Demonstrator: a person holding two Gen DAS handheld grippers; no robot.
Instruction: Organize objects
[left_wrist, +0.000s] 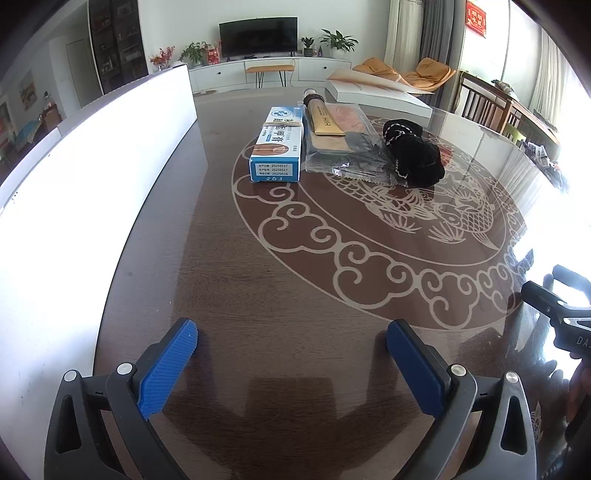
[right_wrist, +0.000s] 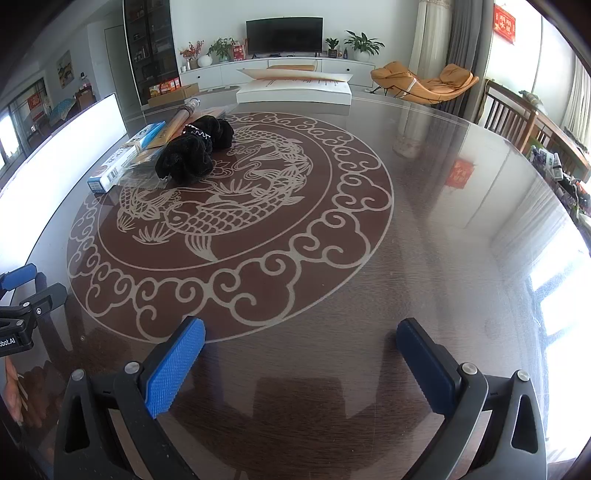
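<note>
While both your left gripper (left_wrist: 291, 354) and right gripper (right_wrist: 301, 350) hover spread wide and empty over the table (right_wrist: 424, 229), you are at the approach, nothing picked yet. At eleven o'clock from the right gripper lie the blue box (left_wrist: 275, 147), plastic packet (left_wrist: 340, 147) and black cloth (right_wrist: 194, 147), touching; reach there and close on one.

The table (right_wrist: 424, 229) is glossy glass over dark wood grain, the scrunchie (right_wrist: 195, 147) plush black cloth, the box (left_wrist: 275, 147) smooth cardboard, the claw pads (left_wrist: 168, 369) ribbed blue rubber.
</note>
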